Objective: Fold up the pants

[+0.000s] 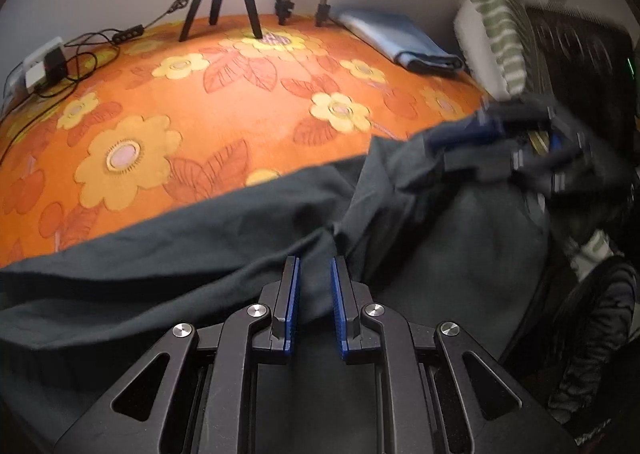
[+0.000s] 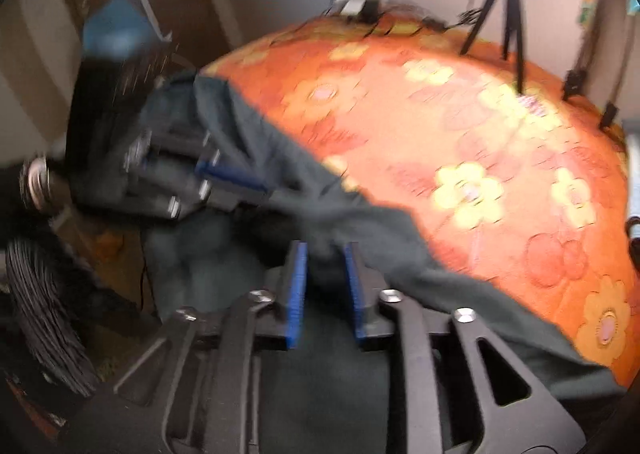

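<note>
Pants (image 1: 200,286) look soft and floppy, bunched along the 6 o'clock edge of the orange flowered bed (image 1: 240,85), both grippers' fingers pinching fabric, so grabbing the hems seems best.

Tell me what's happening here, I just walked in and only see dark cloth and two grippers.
A person is folding dark pants on an orange flowered bedspread, with a gripper in each hand. The left gripper pinches a bunch of the fabric between its blue pads, and the right gripper does the same with another bunch, the cloth hanging slack between them. The pants lie partly on the bedspread, partly over its edge. The right wrist view is blurred. No neat fold shows yet.
</note>
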Tool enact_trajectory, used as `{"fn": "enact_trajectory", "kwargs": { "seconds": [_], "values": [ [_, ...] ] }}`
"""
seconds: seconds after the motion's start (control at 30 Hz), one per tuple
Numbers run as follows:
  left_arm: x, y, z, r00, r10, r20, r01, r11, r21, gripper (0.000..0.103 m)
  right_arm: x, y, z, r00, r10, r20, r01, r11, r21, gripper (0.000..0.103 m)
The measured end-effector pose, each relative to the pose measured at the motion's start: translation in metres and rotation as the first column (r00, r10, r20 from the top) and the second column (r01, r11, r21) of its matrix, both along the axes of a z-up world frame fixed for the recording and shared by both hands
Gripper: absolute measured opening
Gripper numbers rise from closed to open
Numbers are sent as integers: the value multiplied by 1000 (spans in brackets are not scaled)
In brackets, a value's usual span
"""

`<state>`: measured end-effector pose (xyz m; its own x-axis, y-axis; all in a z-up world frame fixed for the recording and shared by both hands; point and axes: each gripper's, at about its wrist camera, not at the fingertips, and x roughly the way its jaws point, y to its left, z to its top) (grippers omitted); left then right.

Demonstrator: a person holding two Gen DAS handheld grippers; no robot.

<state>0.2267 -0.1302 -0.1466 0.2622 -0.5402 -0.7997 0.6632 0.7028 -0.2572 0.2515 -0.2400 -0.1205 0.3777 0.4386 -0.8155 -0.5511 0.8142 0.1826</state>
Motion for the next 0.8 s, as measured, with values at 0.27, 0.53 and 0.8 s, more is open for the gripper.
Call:
{"fn": "enact_trajectory", "kwargs": {
  "seconds": [0.27, 0.53, 0.8],
  "values": [
    [-13, -3, -4, 997, -70, -19, 70, 998, -4, 14, 39, 16, -25, 998, 5, -70, -10, 997, -78, 52],
    [-5, 11, 29, 999, -15, 35, 18, 995, -103, 14, 10, 9, -28, 996, 28, -89, -32, 998, -48, 7],
    [7, -6, 13, 998, -22, -64, 14, 993, -120, 14, -8, 15, -25, 994, 56, -89, -63, 995, -74, 5]
  ]
}}
